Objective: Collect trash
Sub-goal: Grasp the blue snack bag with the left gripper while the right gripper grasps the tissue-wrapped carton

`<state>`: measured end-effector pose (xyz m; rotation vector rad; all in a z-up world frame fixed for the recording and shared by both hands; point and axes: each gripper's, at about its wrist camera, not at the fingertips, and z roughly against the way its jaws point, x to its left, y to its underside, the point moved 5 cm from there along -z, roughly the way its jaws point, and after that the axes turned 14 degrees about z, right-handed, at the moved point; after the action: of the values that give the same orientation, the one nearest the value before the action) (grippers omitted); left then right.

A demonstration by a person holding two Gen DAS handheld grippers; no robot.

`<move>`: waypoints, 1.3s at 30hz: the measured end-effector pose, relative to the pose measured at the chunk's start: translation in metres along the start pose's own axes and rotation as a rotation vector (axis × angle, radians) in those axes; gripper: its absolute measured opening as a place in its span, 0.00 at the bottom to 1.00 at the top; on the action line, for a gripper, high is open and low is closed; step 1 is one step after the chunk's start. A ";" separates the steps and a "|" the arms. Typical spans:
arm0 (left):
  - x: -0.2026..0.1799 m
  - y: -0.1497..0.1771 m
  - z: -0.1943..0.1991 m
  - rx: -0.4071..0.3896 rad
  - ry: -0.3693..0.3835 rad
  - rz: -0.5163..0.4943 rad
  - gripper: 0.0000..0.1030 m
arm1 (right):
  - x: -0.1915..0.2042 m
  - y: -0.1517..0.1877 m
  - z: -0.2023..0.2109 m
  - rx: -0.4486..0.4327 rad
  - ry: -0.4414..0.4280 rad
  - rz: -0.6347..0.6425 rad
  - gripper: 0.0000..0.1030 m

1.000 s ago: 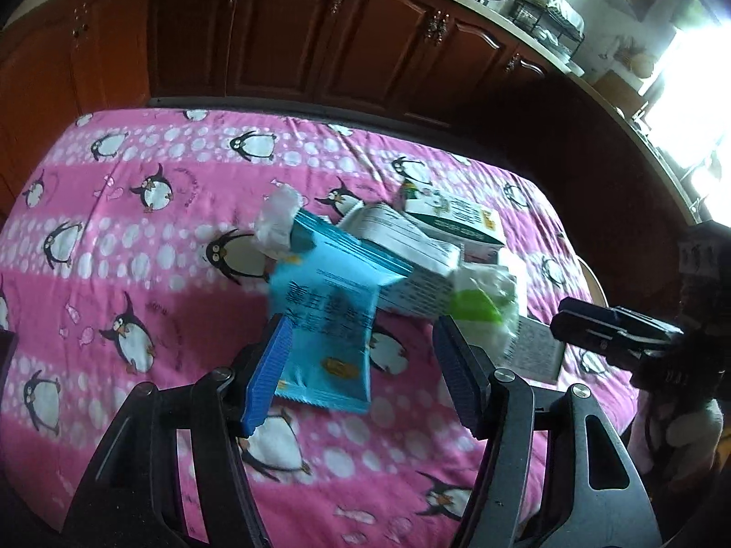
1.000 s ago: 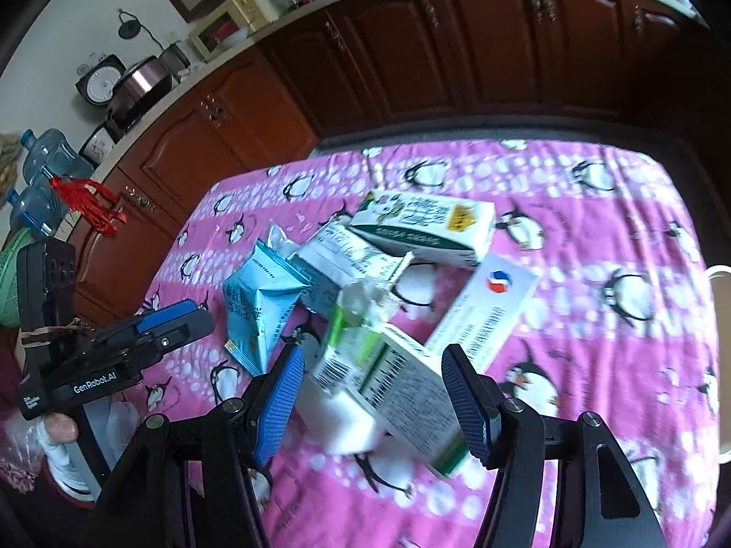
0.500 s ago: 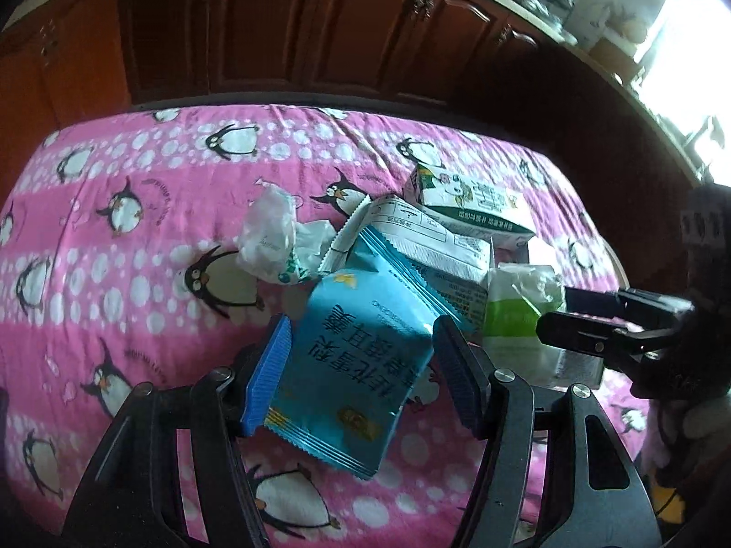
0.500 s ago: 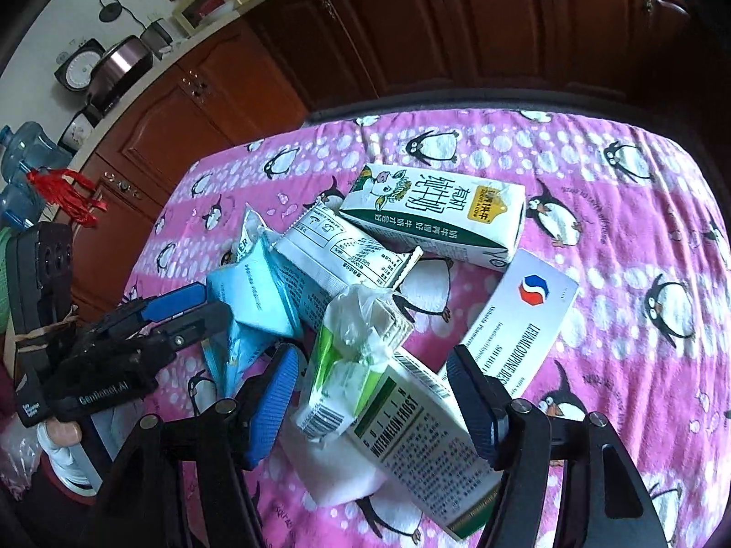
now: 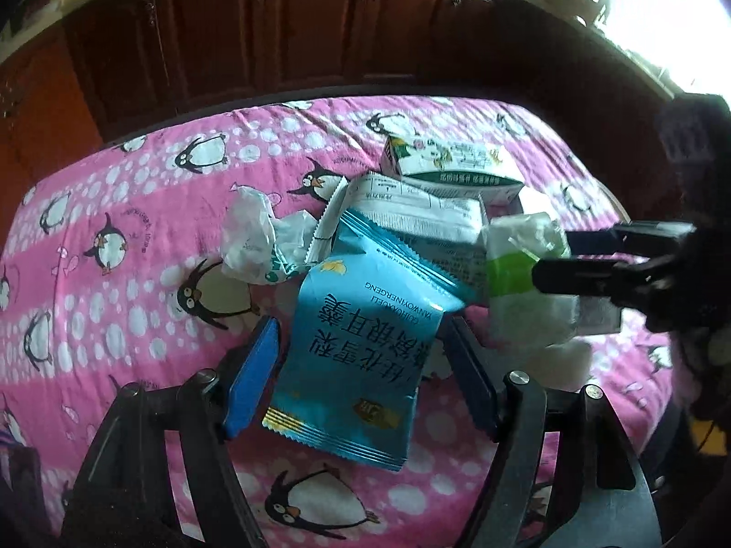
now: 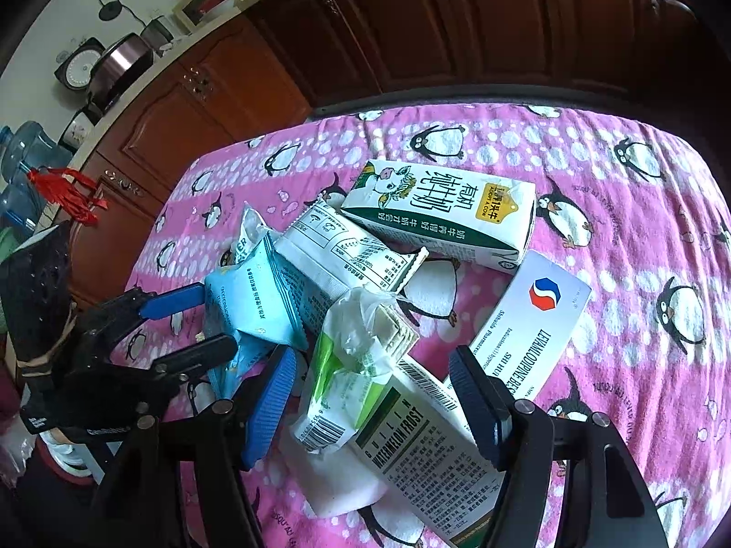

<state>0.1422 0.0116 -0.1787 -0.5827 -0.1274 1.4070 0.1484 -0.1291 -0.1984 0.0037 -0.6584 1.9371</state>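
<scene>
Left wrist view: a pink penguin-print tablecloth (image 5: 114,274) carries a loose heap of trash near its middle. Largest is the green-and-white rectangular milk carton (image 6: 438,214), lying flat at the heap's far side, stiff card, probably light if empty. Next the white flat cardboard medicine box (image 6: 539,319), rigid, thin. The green-striped watermelon frost box (image 6: 411,438) lies under a soft green-white crumpled tissue pack (image 6: 352,365). The shiny blue foil snack pouch (image 5: 361,347) lies between the left gripper (image 5: 361,374) jaws, which have just been opening; the pads stand just clear of it, nothing held. Foil looks light, crinkly, slippery; best pinched across its flat middle. The right gripper (image 6: 374,397) stands wide open astride the tissue pack and frost box, pads apart from both. A crumpled white plastic wrapper (image 5: 256,242) lies at the heap's left edge.
</scene>
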 end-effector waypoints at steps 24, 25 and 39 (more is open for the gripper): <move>-0.012 0.003 0.055 -0.127 0.038 0.131 0.57 | 0.018 -0.004 0.063 -0.168 -0.012 0.071 0.21; -0.018 0.002 0.058 -0.135 0.038 0.122 0.57 | 0.016 -0.002 0.070 -0.178 -0.010 0.068 0.21; -0.118 -0.006 0.062 -0.151 0.090 0.020 0.57 | -0.039 0.046 0.143 -0.252 0.108 -0.001 0.21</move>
<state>0.0999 -0.0818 -0.0932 -0.7728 -0.1570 1.3954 0.0864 -0.2396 -0.1089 -0.2560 -0.8253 1.8277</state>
